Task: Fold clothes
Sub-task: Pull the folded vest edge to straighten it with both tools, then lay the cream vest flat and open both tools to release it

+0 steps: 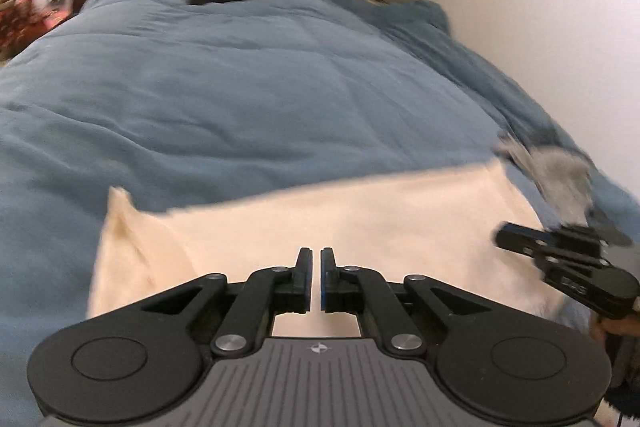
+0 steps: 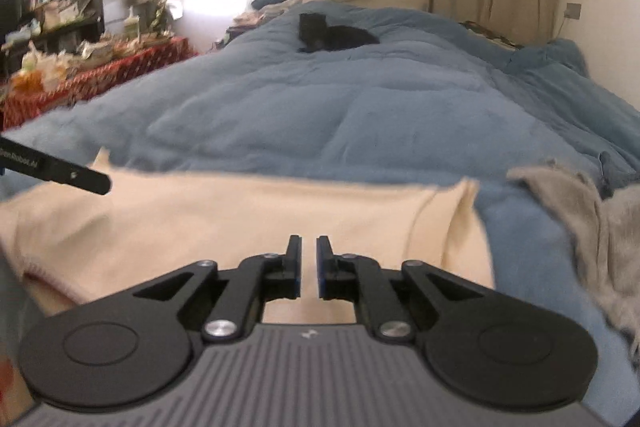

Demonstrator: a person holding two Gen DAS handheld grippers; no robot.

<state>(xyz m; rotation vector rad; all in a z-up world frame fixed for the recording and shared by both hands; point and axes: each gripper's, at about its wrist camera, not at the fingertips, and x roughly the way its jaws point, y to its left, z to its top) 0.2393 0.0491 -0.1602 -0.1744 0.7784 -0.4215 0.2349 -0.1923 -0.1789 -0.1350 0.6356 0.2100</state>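
- While the cream garment (image 1: 360,223) lay spread across the near part of the blue-quilted bed (image 1: 240,99), a between-folds step was judged to be in hand: nothing was being carried by either tool.
- The left hand-held gripper (image 1: 316,279) was seen above the cream cloth, its jaws drawn nearly together with only a thin slit between them, and no fabric was caught in that slit.
- The right hand-held gripper (image 2: 308,267) was likewise seen pressed almost together over the same cloth, pinching nothing.
- Both tools were angled downward and forward over the garment, side by side; each one's tip was caught at the edge of the other's view.
- A grey garment (image 2: 580,219) was seen crumpled on the quilt to the right of the cream one, unfolded, with a small dark item (image 2: 332,35) well apart near the far end of the bed.
- For the next move, it was judged that the jaws would have to be spread and brought down onto an edge or corner of the cream cloth before any fold could be made.
- Sharp detail was denied by blur, so seams and hems could not be told.
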